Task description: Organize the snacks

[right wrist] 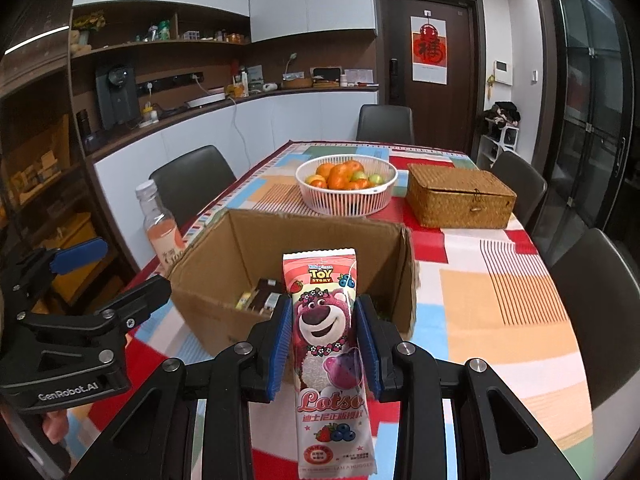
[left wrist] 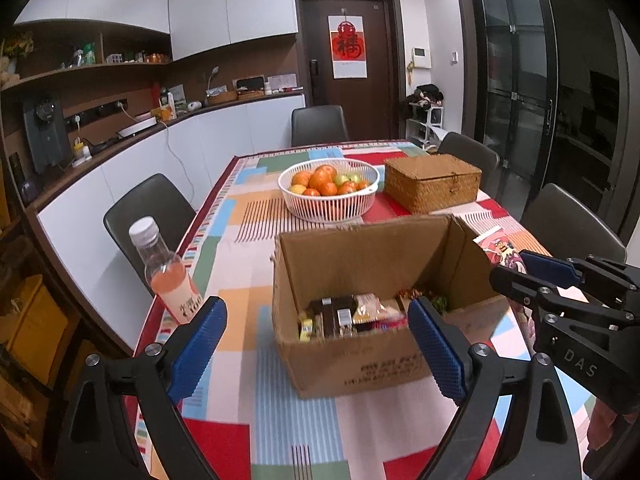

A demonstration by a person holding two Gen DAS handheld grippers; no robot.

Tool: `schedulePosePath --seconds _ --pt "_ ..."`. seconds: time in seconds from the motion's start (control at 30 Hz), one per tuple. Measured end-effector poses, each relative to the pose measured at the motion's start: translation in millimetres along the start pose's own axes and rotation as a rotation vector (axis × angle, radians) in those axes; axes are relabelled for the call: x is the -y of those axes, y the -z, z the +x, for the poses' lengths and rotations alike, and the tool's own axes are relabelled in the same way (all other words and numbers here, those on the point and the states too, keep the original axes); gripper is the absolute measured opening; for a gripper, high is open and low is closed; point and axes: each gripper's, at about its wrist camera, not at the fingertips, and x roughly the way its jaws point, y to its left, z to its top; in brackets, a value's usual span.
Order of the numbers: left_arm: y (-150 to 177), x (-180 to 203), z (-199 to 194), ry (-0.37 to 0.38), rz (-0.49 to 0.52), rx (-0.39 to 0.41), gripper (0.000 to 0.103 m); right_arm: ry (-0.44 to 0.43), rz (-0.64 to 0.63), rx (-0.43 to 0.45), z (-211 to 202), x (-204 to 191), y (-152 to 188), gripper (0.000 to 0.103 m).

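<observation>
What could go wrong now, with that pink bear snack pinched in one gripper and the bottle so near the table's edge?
The snack packet is held by the right gripper only at its sides, so it might slip or crumple. The open left gripper is close to the bottle at the table edge and could knock it off.

The open top of the cardboard box (right wrist: 304, 236) is unobstructed from above. Passage along the desk's left edge is blocked by a bottle (left wrist: 168, 276); behind the box stand a fruit basket (left wrist: 329, 190) and wicker box (left wrist: 434, 182).
</observation>
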Motion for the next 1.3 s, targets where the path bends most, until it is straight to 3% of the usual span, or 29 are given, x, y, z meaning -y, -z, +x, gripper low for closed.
schedulePosePath --seconds 0.5,0.8,0.87,0.93,1.2,1.3 --pt "-27.6 -16.5 38.8 0.024 -0.018 -0.022 0.099 0.023 -0.014 -0.045 49.9 3.7 -44.9 0.033" --pt "-33.5 -20.4 55.8 -0.015 -0.006 -0.048 0.099 0.045 0.002 -0.077 77.7 6.8 -54.3 0.033" --pt "-34.0 -21.2 57.2 -0.024 -0.005 -0.049 0.099 0.061 0.005 -0.081 80.9 8.4 -55.4 0.035" --pt "-34.2 -21.4 56.7 -0.027 -0.005 -0.048 0.099 0.071 0.014 -0.084 81.5 9.4 -55.7 0.047" --pt "-21.8 -16.3 40.3 -0.054 0.017 -0.024 0.101 0.083 0.014 -0.069 62.7 9.5 -46.0 0.049" --pt "-11.7 -14.3 27.8 -0.044 0.007 -0.005 0.101 0.093 0.012 -0.057 49.0 8.5 -35.2 0.057"
